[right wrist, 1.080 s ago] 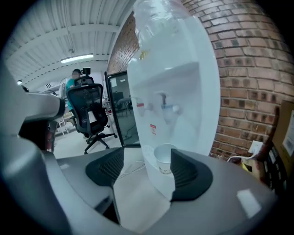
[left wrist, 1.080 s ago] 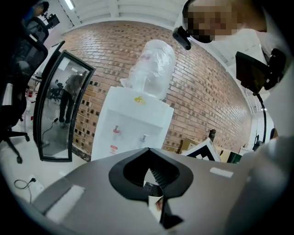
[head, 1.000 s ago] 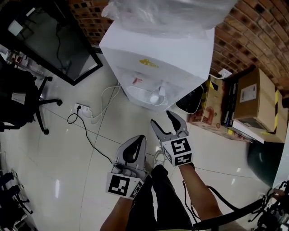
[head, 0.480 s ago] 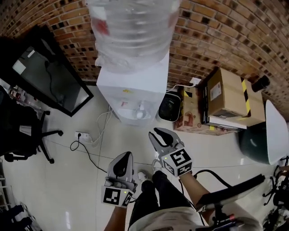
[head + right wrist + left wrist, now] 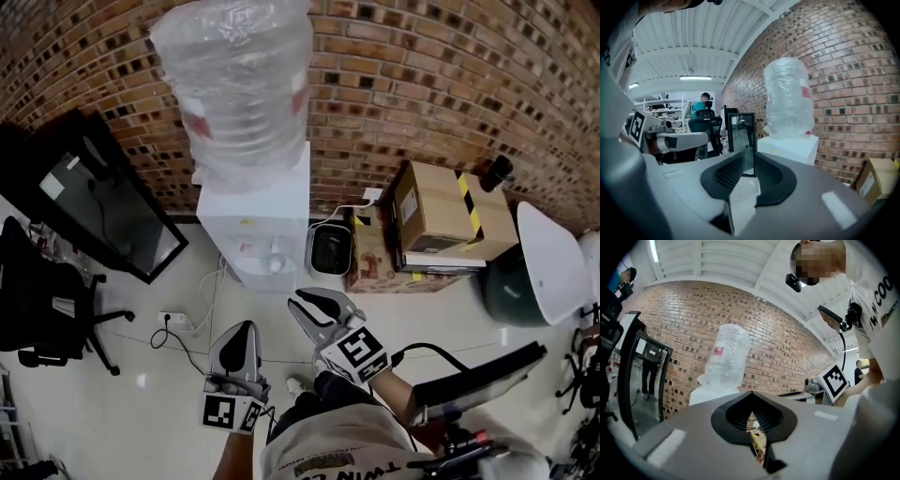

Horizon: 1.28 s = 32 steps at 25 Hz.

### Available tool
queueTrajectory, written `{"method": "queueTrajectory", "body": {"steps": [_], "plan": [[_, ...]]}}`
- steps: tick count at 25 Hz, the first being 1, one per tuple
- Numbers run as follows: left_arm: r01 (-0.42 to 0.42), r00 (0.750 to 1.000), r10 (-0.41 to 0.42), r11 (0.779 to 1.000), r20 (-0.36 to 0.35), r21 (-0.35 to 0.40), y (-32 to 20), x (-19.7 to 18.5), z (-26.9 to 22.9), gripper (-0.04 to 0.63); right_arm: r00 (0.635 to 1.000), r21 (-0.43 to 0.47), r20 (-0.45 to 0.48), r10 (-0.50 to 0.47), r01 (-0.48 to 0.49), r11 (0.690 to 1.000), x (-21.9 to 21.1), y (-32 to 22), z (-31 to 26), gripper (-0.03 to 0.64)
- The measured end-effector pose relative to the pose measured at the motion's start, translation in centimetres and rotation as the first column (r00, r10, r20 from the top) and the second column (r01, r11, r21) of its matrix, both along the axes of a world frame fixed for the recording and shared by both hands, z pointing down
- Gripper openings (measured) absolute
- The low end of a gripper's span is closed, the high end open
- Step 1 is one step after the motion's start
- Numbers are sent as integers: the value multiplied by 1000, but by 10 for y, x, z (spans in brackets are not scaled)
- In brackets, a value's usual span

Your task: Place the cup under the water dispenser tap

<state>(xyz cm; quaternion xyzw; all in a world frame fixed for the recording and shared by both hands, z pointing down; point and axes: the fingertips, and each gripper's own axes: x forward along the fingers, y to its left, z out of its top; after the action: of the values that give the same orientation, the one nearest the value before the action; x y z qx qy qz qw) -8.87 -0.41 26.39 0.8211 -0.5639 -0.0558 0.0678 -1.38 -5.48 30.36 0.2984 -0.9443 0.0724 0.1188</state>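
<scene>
The white water dispenser (image 5: 251,220) stands against the brick wall with a clear bottle (image 5: 239,84) on top. A small white cup (image 5: 273,265) sits in its tap recess. Both grippers hang well short of the dispenser, above the floor, and neither touches the cup. My left gripper (image 5: 243,330) is shut and empty; its tips (image 5: 751,398) meet in the left gripper view. My right gripper (image 5: 315,302) is closing. In the right gripper view a narrow gap (image 5: 749,157) shows between its pads with nothing in it. The dispenser (image 5: 790,145) lies ahead on the right there.
A black-framed glass panel (image 5: 98,211) leans left of the dispenser, with an office chair (image 5: 47,314) nearer. A power strip (image 5: 174,322) and cables lie on the tiles. A black appliance (image 5: 330,249), cardboard boxes (image 5: 436,220) and a dark green round object (image 5: 514,286) stand to the right.
The head view has risen and drawn back, so the dispenser looks smaller and farther. Both grippers have moved away from the tap recess. The right jaws have narrowed.
</scene>
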Motion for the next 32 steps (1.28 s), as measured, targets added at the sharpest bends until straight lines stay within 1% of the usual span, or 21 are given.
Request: {"method": "queueTrajectory", "body": {"steps": [3,5,9,11,13,18,24,28,32], "plan": [[2,1000,-2,1000,-5,27,9,3,-16,-8,999,43,34,-7,5,999,-3,16,-28,77],[-9,1000,9,999,-10,43,16,9,-24,-8,998,64,55,-3,0,998,-4,26,-42,61],[-16,1000,15,999,14,46,35,13,-28,-8,997,76,82,-1,-5,997,-12,45,-55,21],[-10,1000,9,999,8,49,38,13,-32,-8,996,86,89,-6,-2,996,-14,49,-61,6],[-9,1000,9,999,-4,50,40,14,-34,-8,996,92,83,-7,0,996,-13,52,-64,6],[-8,1000,9,999,-11,53,44,12,-37,-8,998,70,67,4,-9,998,-5,60,-62,6],[25,1000,-24,998,-10,57,57,8,-41,-8,998,71,63,-26,22,997,-7,73,-62,6],[32,999,-33,998,12,62,69,19,-43,-8,997,81,65,-43,37,996,2,86,-64,6],[37,999,-38,997,20,61,83,44,-45,-8,996,87,78,-50,43,995,25,105,-68,6]]}}
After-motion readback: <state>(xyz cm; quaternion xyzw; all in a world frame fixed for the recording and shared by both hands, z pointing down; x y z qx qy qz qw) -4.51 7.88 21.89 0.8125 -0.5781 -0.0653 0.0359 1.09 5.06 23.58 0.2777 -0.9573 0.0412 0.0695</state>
